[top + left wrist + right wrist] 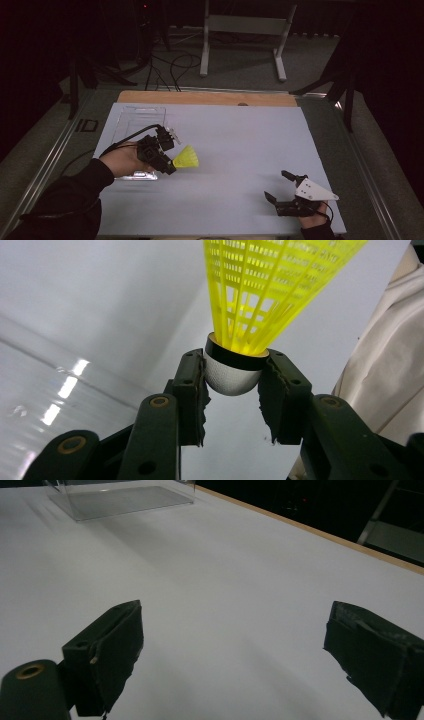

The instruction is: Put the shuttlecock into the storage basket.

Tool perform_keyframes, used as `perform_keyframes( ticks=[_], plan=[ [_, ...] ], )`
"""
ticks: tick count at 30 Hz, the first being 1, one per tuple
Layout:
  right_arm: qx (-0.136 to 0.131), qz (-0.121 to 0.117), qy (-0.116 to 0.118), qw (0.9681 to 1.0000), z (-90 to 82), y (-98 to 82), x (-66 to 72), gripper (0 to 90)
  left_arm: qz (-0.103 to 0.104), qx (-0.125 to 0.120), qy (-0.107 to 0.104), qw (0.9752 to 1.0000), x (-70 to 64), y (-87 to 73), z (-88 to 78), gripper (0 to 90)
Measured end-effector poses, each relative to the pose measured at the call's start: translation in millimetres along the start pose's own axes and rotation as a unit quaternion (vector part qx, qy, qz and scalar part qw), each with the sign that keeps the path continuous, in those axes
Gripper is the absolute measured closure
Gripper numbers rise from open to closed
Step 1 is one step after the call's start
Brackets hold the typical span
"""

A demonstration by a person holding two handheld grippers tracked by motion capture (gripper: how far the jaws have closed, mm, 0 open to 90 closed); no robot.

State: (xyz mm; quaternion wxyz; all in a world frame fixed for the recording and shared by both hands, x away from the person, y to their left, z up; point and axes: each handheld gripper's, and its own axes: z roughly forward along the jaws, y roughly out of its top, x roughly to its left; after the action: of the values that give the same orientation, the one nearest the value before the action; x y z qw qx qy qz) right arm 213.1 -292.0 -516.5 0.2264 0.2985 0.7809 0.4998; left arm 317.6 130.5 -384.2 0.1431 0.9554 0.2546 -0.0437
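Observation:
A yellow shuttlecock (186, 158) with a white cork base (231, 376) hangs above the white table, skirt pointing right in the high view. My left gripper (170, 159) is shut on that cork base, one pad on each side of it (231, 382). It sits left of centre, just right of a clear plastic box (136, 121). My right gripper (278, 188) rests near the table's front right corner with its jaws wide apart and nothing between them (232, 645). The clear box (120, 497) lies far off at the top of the right gripper view.
A white sheet (240, 145) covers the table, with a wooden strip (210, 98) along the far edge. Metal rails (60, 145) run down both sides. A grey frame stand (245, 30) and cables lie on the floor beyond.

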Motion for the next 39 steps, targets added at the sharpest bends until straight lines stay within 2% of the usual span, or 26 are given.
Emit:
perform_keyframes(
  ticks=[7,15,17,24,26,30,37,38,39],
  plan=[
    [0.001,-0.001,0.001,1.0000,0.3,0.1,0.5,9.2,-0.014,-0.013,0.009,0.9998,8.0,-4.0,-18.4,64.3],
    [0.000,-0.002,0.000,1.0000,0.4,0.3,0.7,9.2,-0.049,-0.027,0.025,0.9981,25.3,-14.3,-35.1,64.4],
    [0.001,-0.004,0.000,1.0000,0.6,0.3,0.8,9.2,-0.064,-0.032,0.032,0.9969,30.9,-17.5,-38.9,64.4],
    [0.002,-0.002,0.000,1.0000,0.9,0.1,0.7,9.2,-0.087,-0.041,0.046,0.9942,47.2,-28.7,-48.5,64.5],
    [0.002,-0.002,0.000,1.0000,0.9,0.1,0.7,9.2,-0.100,-0.045,0.051,0.9926,51.6,-32.7,-50.0,64.5],
    [0.002,-0.003,0.000,1.0000,0.7,0.2,0.7,9.2,-0.114,-0.047,0.062,0.9904,57.7,-41.5,-52.2,64.6],
    [0.002,-0.003,0.000,1.0000,0.7,0.2,0.8,9.2,-0.135,-0.048,0.069,0.9874,63.0,-53.5,-54.2,64.6],
    [0.002,-0.003,0.000,1.0000,0.7,0.2,0.8,9.2,-0.142,-0.050,0.075,0.9857,64.8,-58.6,-56.4,64.6],
    [0.002,-0.003,0.000,1.0000,0.7,0.2,0.8,9.2,-0.142,-0.050,0.075,0.9857,64.8,-58.6,-56.4,64.6]
  ],
)
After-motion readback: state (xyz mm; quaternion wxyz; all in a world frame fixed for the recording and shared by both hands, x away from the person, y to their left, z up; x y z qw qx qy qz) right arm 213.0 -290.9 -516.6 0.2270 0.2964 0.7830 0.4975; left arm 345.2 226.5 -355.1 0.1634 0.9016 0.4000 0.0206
